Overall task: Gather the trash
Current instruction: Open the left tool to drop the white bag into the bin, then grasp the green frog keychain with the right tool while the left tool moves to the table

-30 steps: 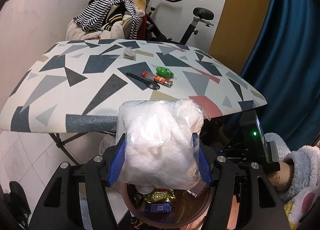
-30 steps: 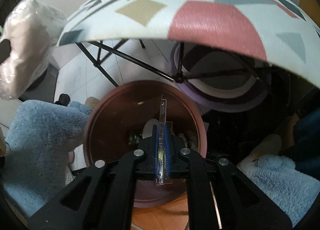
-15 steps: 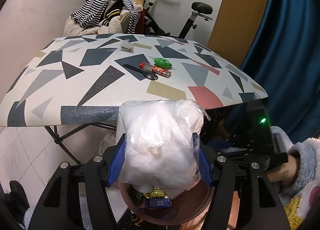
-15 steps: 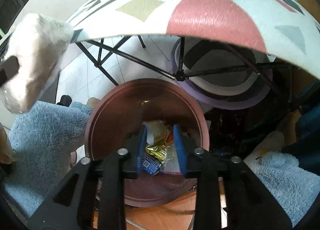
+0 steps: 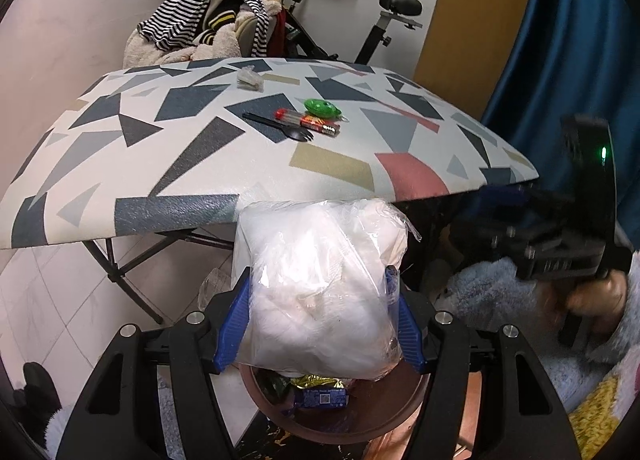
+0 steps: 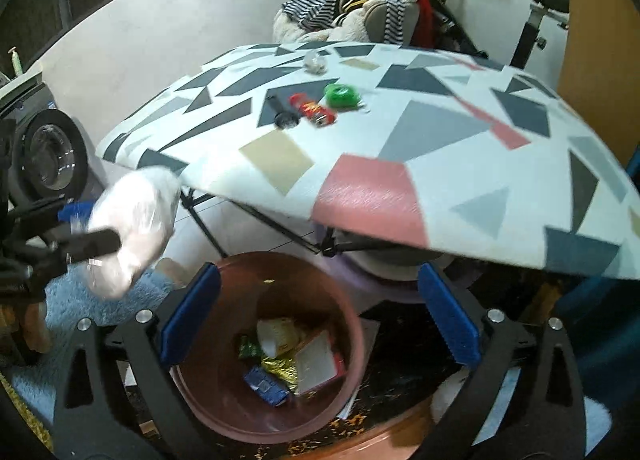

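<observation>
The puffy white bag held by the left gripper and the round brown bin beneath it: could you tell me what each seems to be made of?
The puffy white bag looks like thin clear plastic film, glossy and crinkled, around soft white stuffing, possibly tissue or cotton. The round brown bin seems smooth moulded plastic, with a faint sheen on its inner wall, though glazed clay cannot be excluded.

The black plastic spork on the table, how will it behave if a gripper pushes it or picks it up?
The black spork looks thin and small, so it is probably very light and would slide easily on the smooth patterned table. It lies flat, so pinching it from above may be awkward. Pushed, it would likely bump the red tube beside it.
</observation>
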Motion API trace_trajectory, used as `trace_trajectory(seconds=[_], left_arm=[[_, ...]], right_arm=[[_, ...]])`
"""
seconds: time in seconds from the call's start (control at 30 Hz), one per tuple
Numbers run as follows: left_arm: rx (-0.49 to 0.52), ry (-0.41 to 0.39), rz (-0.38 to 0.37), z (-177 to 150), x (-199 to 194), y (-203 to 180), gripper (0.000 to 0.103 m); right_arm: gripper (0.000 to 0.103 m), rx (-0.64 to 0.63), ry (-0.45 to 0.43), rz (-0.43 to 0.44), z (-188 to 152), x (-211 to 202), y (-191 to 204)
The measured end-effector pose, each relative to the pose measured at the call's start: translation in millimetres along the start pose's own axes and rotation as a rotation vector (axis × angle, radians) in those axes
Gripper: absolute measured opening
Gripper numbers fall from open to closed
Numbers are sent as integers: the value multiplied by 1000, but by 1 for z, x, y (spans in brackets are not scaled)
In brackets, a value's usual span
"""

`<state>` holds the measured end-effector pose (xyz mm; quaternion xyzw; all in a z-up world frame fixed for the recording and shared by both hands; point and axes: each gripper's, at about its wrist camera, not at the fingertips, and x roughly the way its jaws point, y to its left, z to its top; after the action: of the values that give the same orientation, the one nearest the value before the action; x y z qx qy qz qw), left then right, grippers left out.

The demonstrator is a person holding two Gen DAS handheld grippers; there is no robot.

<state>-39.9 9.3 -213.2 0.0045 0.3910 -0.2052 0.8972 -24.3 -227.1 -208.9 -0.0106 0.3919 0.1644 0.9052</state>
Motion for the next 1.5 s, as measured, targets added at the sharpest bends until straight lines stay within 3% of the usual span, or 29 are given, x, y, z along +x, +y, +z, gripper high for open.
trace_trajectory(seconds=[0.27,0.77,0.87,1.1,1.33,1.5], left_arm=[[43,76,4,-7,19,-12,64],[94,121,13,-11,29,-22,66],[100,124,19,-11,30,-23,72],[68,80,54,-3,23,-16,92],[-32,39,59,14,14,8,97],[-26,-3,117,36,6,20,97]], right_arm=[[97,48,-25,-13,14,-9,-16],[97,63,-18,-41,20,-9,-26],[97,63,-27,-45,25,-11,-27],[97,52,-32,-57,32,-14,-32],[97,44,-21,-66,41,-14,-35],[97,31,-19,-75,50,-13,-37]])
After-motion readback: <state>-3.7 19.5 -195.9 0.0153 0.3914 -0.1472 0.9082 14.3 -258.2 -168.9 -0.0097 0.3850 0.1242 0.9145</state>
